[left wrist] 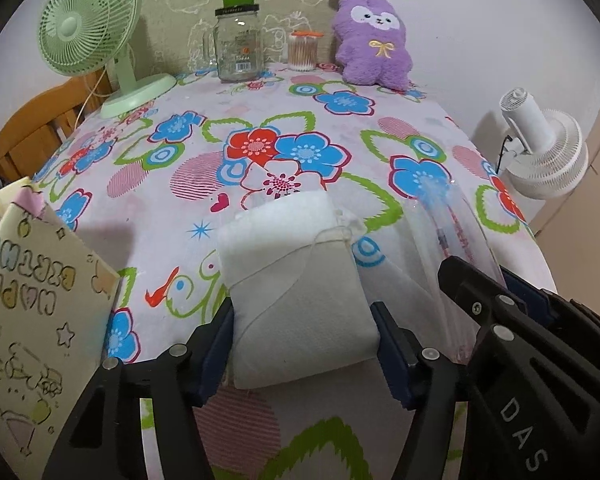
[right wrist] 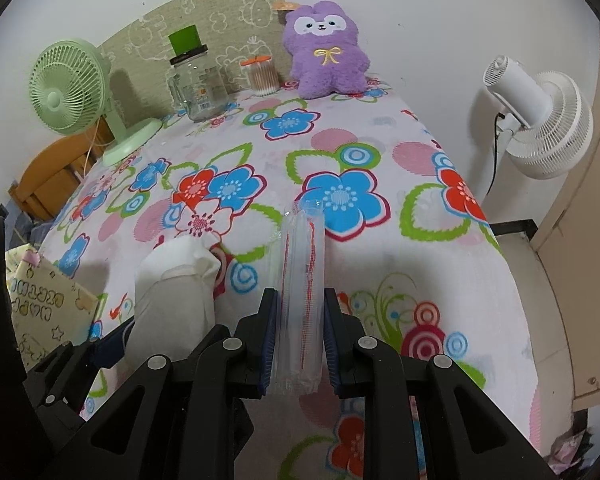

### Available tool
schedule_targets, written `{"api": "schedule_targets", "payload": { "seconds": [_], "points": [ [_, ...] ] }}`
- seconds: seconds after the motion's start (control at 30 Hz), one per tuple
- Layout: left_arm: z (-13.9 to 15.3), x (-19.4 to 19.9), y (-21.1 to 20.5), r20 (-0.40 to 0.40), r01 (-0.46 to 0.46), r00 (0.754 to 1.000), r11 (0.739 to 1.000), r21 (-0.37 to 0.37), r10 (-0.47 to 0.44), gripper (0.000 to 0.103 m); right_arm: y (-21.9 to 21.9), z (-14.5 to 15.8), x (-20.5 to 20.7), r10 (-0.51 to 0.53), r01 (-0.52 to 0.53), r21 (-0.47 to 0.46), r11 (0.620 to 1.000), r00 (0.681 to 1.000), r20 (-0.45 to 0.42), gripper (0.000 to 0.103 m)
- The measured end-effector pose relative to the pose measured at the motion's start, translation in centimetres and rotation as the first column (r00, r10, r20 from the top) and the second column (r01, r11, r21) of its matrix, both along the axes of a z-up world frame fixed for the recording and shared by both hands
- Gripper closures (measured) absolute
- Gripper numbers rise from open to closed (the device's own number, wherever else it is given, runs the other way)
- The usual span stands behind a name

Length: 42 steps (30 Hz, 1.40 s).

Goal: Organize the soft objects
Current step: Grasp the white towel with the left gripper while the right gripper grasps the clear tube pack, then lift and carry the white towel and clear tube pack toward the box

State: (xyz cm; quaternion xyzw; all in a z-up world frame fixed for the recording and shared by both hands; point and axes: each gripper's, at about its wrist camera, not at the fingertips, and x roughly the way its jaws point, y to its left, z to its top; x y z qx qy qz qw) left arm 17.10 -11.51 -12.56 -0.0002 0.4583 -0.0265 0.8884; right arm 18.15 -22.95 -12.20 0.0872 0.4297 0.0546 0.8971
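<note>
My left gripper (left wrist: 304, 344) is shut on a white folded soft pack (left wrist: 296, 272), with the blue pads pressed against its two sides just above the flowered tablecloth (left wrist: 260, 112). The same pack (right wrist: 172, 292) shows at the lower left of the right wrist view. My right gripper (right wrist: 300, 332) is shut on a slim clear plastic packet with red print (right wrist: 302, 264), which stands up between the pads. That packet (left wrist: 452, 232) and the right gripper (left wrist: 500, 300) lie just right of the white pack. A purple plush animal (left wrist: 374, 44) sits upright at the table's far edge against the wall.
A cream paper bag with cartoon print (left wrist: 28, 300) stands at the table's near left. Along the back are a green desk fan (left wrist: 88, 24), a glass jar (left wrist: 238, 48) and a tub of cotton swabs (left wrist: 303, 50). Beyond the right table edge stands a white fan (left wrist: 548, 152); a wooden chair (left wrist: 40, 128) is at left.
</note>
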Motion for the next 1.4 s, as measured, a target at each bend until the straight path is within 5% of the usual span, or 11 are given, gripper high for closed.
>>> {"api": "schedule_targets", "payload": {
  "seconds": [1.4],
  "points": [
    [9.2,-10.1,1.2,0.177,0.118,0.976,0.991,0.056,-0.126,0.036,1.8,9.3,-11.5,-0.019,0.025,-0.038,0.999,0.987,0.158,0.078]
  ]
}}
